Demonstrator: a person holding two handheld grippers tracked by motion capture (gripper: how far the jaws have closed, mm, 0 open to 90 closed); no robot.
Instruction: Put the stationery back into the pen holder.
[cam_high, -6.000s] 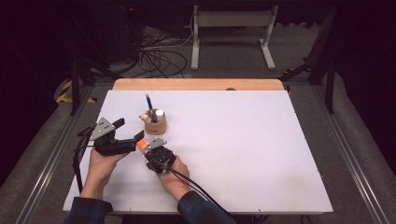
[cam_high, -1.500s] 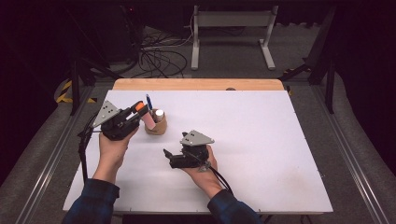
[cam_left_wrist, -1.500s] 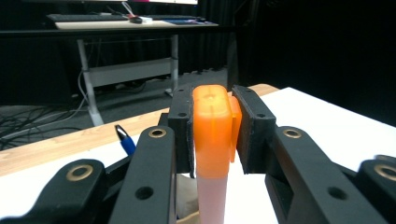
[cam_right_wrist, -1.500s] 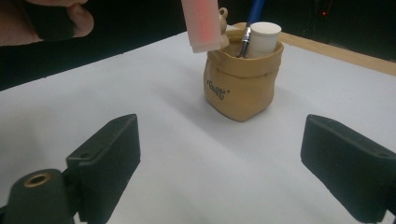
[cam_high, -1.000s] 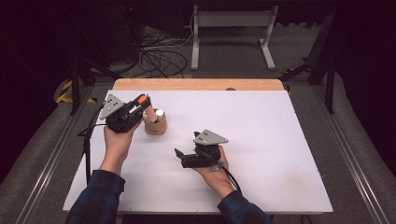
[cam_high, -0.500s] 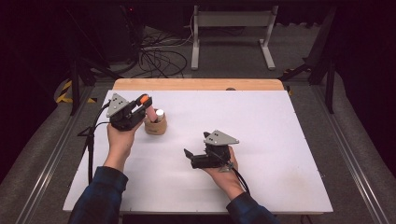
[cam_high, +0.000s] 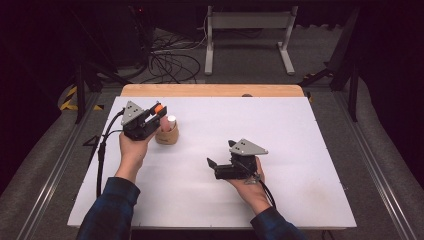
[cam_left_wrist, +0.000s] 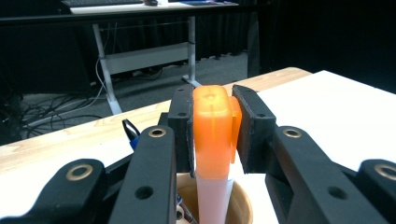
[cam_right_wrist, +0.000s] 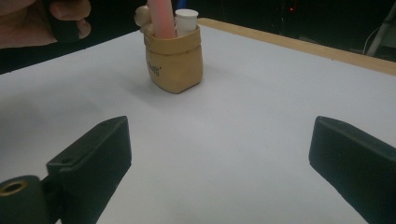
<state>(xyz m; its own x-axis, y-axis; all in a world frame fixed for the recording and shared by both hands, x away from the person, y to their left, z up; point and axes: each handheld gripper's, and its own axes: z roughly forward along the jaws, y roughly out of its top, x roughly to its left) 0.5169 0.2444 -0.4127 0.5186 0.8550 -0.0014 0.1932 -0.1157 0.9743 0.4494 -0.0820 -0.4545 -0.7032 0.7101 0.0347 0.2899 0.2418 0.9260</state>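
The left claw (cam_left_wrist: 212, 135) is squeezed shut on the orange cap of a pink marker (cam_left_wrist: 212, 140), and the marker's bottom end sits inside the little tan cup (cam_high: 167, 135) near the back left of the white table (cam_high: 300, 150). The left gripper view also shows a blue pen (cam_left_wrist: 132, 135) behind the cup. The right claw (cam_right_wrist: 219, 154) is wide open with nothing in it, low over the table, and its own view shows a white tube (cam_right_wrist: 187, 21) standing in the cup beside the marker
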